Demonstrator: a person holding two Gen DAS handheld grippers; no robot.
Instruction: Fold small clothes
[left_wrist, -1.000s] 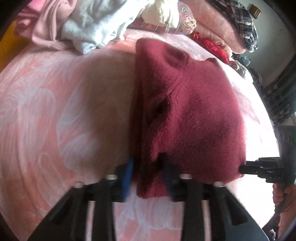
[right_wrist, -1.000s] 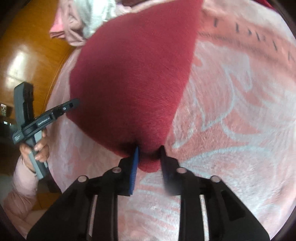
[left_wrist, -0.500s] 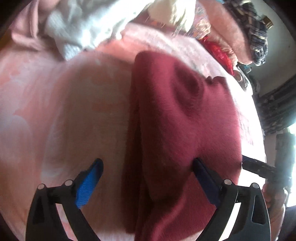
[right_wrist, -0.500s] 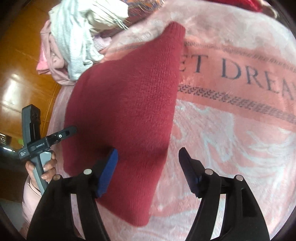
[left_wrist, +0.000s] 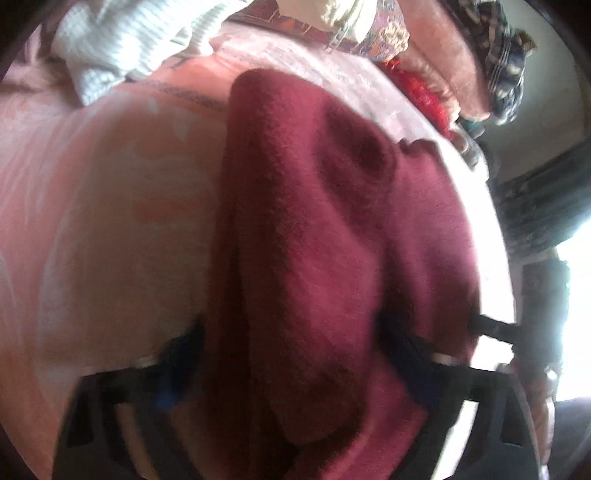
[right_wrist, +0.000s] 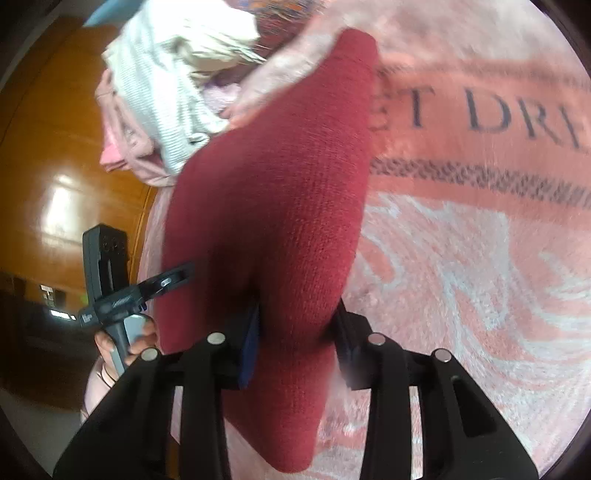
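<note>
Half a second ago both tongs gaped wide; now the left tongs (left_wrist: 291, 354) and the right tongs (right_wrist: 295, 332) have each closed onto the near edge of the one maroon sweater (right_wrist: 280, 206). It lies folded on the pink blanket (right_wrist: 461, 277), with one heap of clothes (right_wrist: 173, 85) behind.

Both wrist views look closely down their jaws from opposite ends, sharing the maroon garment (left_wrist: 314, 240) (right_wrist: 280, 206) on the bed (left_wrist: 92, 203) (right_wrist: 461, 277).

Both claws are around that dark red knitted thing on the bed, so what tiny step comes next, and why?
Probably lift both near corners together. The right gripper and left gripper each straddle the maroon sweater, which lies flat on the pink blanket; raising it lets the edge be carried over for a fold.
</note>
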